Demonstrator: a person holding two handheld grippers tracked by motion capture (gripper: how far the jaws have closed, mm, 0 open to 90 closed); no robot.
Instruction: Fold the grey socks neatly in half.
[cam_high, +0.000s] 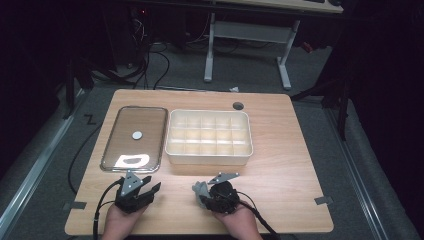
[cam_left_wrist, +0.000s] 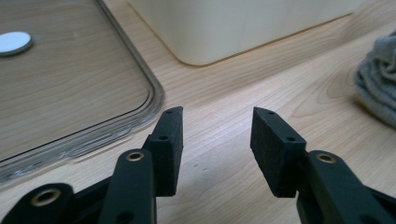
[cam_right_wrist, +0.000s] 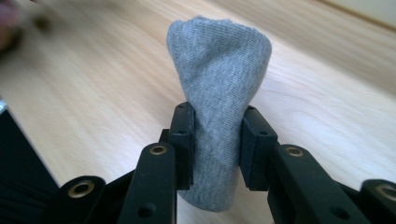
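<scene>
A rolled grey cloth (cam_right_wrist: 219, 70) stands between the jaws of my right gripper (cam_right_wrist: 217, 135), which is shut on its lower half. From above, that cloth (cam_high: 199, 189) juts to the left of the right gripper (cam_high: 204, 194) near the table's front edge. My left gripper (cam_high: 151, 183) rests at the front left, open with nothing between its jaws (cam_left_wrist: 217, 135). It points toward the gap between the clear lid (cam_left_wrist: 70, 93) and the cream box (cam_left_wrist: 233, 28). The grey cloth (cam_left_wrist: 379, 84) lies off to its right.
A clear plastic lid (cam_high: 134, 138) with a white disc (cam_high: 136, 134) lies at the table's left. Beside it stands a cream box (cam_high: 208, 158) divided into several compartments. A cable hole (cam_high: 238, 105) sits at the back. Tape pieces (cam_high: 323, 200) mark the front corners.
</scene>
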